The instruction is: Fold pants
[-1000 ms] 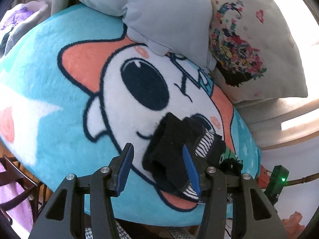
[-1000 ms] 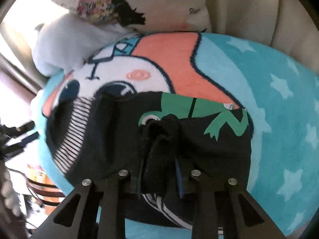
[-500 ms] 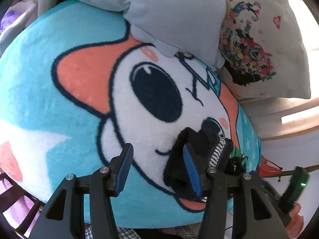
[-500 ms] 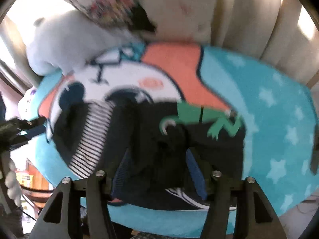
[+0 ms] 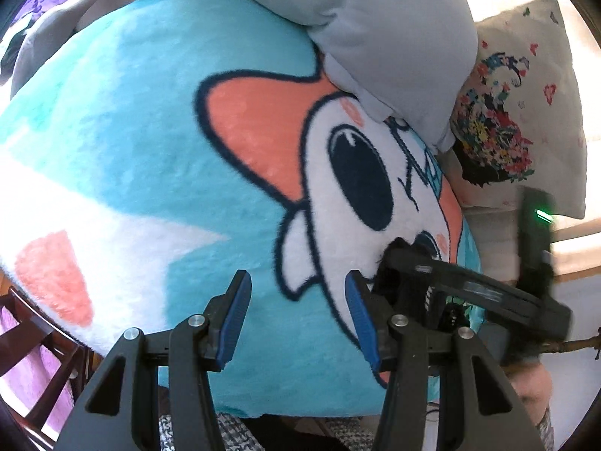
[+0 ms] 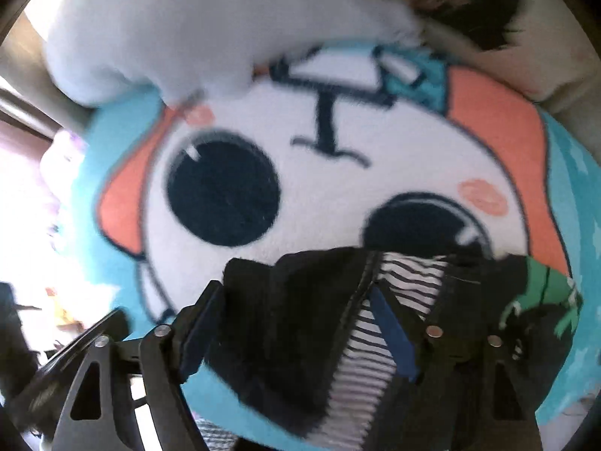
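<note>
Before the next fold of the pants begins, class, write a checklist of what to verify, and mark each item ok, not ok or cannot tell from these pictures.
1. Left tool free of cloth: ok, nothing between its pads.
2. Right tool letting go: ok, its jaws are opening, with the pants under them but not pinched.
3. Pants lying on the blanket: ok, near its lower edge.
4. Pants folded flat and even: not ok, they look bunched, with the striped lining showing.
5. Grey pillow clear of the pants: ok, it lies further back.
6. Right-wrist picture sharp enough to judge edges: not ok, it is blurred.
</note>
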### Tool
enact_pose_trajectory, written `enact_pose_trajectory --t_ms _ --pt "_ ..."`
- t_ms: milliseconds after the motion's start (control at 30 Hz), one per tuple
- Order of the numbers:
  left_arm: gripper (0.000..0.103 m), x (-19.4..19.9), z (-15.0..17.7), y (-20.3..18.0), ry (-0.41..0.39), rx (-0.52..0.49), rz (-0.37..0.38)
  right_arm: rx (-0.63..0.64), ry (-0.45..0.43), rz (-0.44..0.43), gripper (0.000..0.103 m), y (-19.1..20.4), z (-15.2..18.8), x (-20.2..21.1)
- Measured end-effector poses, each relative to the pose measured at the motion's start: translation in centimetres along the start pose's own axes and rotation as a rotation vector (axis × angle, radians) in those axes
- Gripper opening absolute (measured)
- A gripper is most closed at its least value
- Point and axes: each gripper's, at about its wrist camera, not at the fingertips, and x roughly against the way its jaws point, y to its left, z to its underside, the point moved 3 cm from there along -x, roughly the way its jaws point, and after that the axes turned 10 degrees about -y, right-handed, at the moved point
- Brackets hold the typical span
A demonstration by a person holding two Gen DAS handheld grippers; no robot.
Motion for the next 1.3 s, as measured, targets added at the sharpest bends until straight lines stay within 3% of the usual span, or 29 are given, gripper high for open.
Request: enact_pose_trajectory --t_ms 67,133,233,300,333,400,633,733,800,900,1133,1300 --pt "0.051 0.2 0.0 0.4 -0.002 0.007 0.002 0.057 0.050 0.077 0.092 1.1 -0.1 -2.3" --pt "0.051 0.3 0.1 0.7 0.000 0.006 0.012 0.098 0.028 0.133 0.095 2.1 -0.2 -2.9" --pt "0.051 0.2 0.3 0.4 0.008 -0.015 0.047 0.120 0.029 0.106 0.085 2.2 0.0 -2.5" --pt "0.051 -0.2 0.5 -0.6 0.020 -0.055 0.078 0.133 0.019 0.107 0.061 1.6 0.1 -1.9" --pt "0.051 -0.5 0.7 -1.1 0.027 -0.071 0.095 0.139 0.014 0.116 0.039 1.1 0.2 -1.5" --pt "0.052 -1.3 1.2 -2.9 0.056 -0.126 0.139 0.122 0.011 0.101 0.025 0.1 0.4 -1.0" --pt "0.053 -5.2 4.8 -9.0 0.173 -0.348 0.259 -0.004 0.013 -0.016 0.024 -1.9 0.8 0.0" --pt "0.053 -6.9 5.7 -10.4 0.202 -0.395 0.259 -0.055 0.014 -0.057 0.023 -2.9 0.9 0.4" --pt "0.052 -7.6 5.8 -11.0 0.212 -0.398 0.252 -0.083 0.009 -0.092 0.023 -3.5 1.0 0.8" --pt "0.028 -7.7 5.8 -11.4 0.233 -0.359 0.258 -0.094 0.003 -0.130 0.023 -4.1 1.2 1.7" --pt "0.028 -4.3 6.7 -15.5 0.174 -0.396 0.287 -0.123 -0.062 -0.284 0.023 -5.9 2.2 7.0" --pt "0.028 -4.0 8.9 -19.8 0.175 -0.463 0.292 -0.173 -0.106 -0.387 0.023 -10.7 2.1 9.6"
